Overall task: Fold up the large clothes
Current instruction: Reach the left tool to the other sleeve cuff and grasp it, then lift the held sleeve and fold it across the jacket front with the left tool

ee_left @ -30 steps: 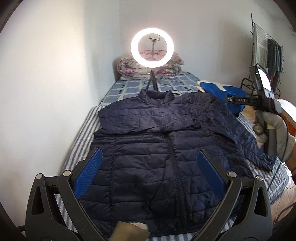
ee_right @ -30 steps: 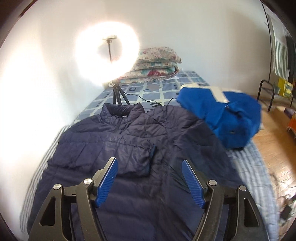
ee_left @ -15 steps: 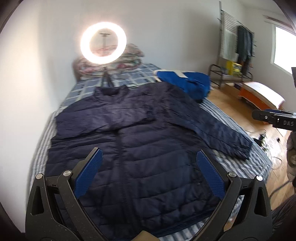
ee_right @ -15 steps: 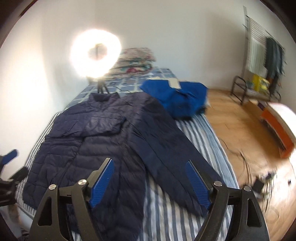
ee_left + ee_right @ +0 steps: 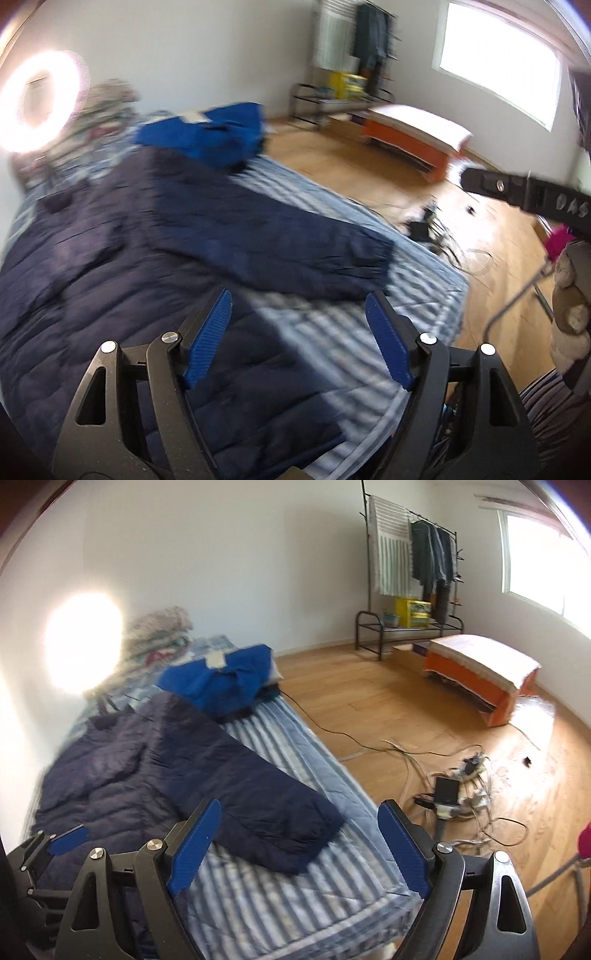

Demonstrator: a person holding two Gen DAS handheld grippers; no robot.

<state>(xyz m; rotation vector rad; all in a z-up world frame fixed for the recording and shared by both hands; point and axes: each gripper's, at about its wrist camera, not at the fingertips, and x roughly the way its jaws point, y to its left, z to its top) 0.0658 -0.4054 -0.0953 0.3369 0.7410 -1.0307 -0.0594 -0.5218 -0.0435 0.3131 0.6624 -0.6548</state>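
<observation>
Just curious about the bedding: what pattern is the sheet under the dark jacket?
Blue and white stripes on the sheet, clearest in the right wrist view.

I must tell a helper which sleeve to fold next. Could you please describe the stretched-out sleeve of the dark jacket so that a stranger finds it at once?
Start at the striped bed along the white wall. On it lies a navy puffer jacket, with a bright blue garment bunched beyond it. The sleeve runs diagonally from the jacket's shoulder toward the floor-side edge; unlike the other sleeve, folded across the chest, it lies straight on the stripes.
</observation>
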